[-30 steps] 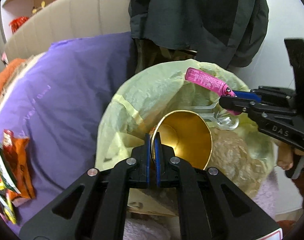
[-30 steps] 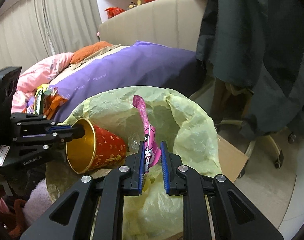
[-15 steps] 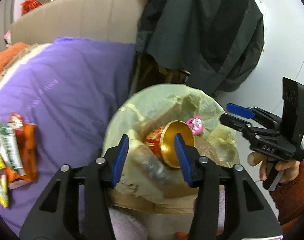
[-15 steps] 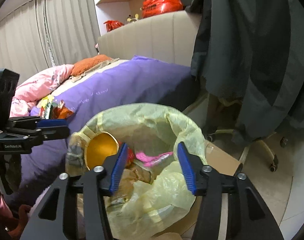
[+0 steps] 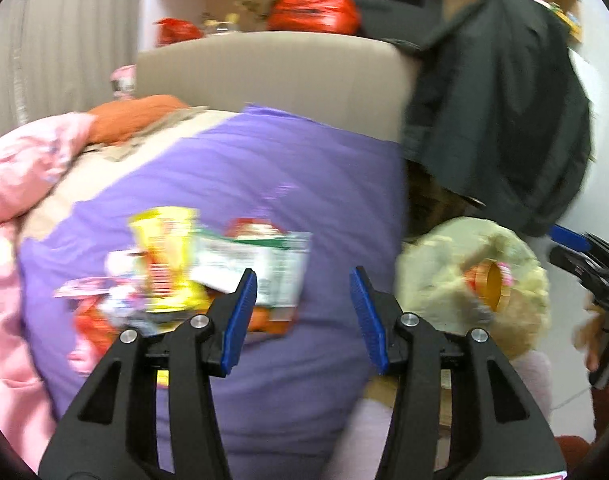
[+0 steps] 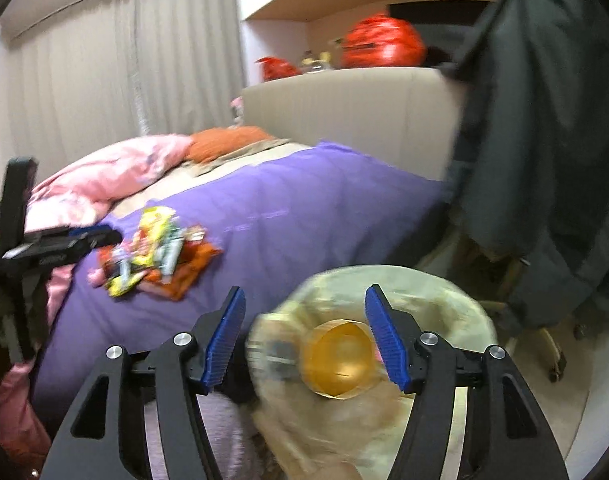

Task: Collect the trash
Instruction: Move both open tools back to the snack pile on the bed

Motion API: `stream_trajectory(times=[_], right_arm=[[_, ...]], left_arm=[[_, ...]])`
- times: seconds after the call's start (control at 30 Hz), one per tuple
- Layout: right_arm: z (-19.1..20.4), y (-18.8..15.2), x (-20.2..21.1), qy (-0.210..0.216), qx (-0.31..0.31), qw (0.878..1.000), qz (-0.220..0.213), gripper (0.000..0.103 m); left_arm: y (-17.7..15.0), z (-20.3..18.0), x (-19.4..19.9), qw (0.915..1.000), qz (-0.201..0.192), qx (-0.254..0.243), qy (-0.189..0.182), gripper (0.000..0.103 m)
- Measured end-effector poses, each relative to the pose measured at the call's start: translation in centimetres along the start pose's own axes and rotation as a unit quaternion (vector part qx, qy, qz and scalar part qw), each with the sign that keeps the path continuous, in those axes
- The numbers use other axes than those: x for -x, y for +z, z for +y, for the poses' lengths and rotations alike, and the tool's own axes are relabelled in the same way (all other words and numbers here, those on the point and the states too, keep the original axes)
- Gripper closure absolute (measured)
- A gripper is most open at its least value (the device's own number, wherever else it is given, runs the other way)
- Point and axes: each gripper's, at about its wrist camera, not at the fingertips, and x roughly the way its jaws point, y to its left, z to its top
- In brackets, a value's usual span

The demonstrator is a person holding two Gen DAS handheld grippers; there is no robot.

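Wrappers [image 5: 208, 268] lie ahead-left of the gaping, empty left gripper [image 5: 302, 314] — untouched.

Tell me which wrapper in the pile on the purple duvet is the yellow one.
The yellow wrapper lies at the pile's upper left in the left wrist view, beside the white-and-green packet; orange ones lie beneath. Blur hides its print.

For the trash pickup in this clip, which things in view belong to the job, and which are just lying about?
Part of the job:
- snack wrappers piled on the purple blanket
- yellow trash bag
- paper cup lying in the bag
- left gripper and right gripper, both open and empty

Just lying about:
- pink quilt
- orange pillow
- dark jacket
- red bags on the shelf
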Motion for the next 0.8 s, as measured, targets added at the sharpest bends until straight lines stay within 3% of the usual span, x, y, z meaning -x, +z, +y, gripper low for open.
stream_trajectory(times=[0.23, 0.37, 0.53, 0.7, 0.8], right_arm=[[9.2, 1.2, -3.9, 0.009, 0.078, 0.997, 0.008, 0.044], [13.5, 1.4, -7.2, 0.028, 0.104, 0.994, 0.032, 0.044], [16.5, 1.4, -10.6, 0.036, 0.102, 0.993, 0.041, 0.044], [18.7, 0.2, -13.3, 0.050, 0.087, 0.993, 0.069, 0.044], [20.2, -0.9, -14.2, 0.053, 0.092, 0.991, 0.076, 0.044]], left_arm=[[-1.3, 12.8, 1.6, 0.9936, -0.008, 0.092, 0.066, 0.057], [-4.0, 17.8, 2.1, 0.9881, -0.008, 0.144, 0.054, 0.053], [-6.0, 20.4, 0.4, 0.9870, 0.006, 0.157, 0.034, 0.039], [-6.9, 21.2, -3.1, 0.9847, 0.033, 0.171, 0.004, 0.038], [-7.1, 21.1, -4.5, 0.9835, 0.045, 0.174, 0.016, 0.038]])
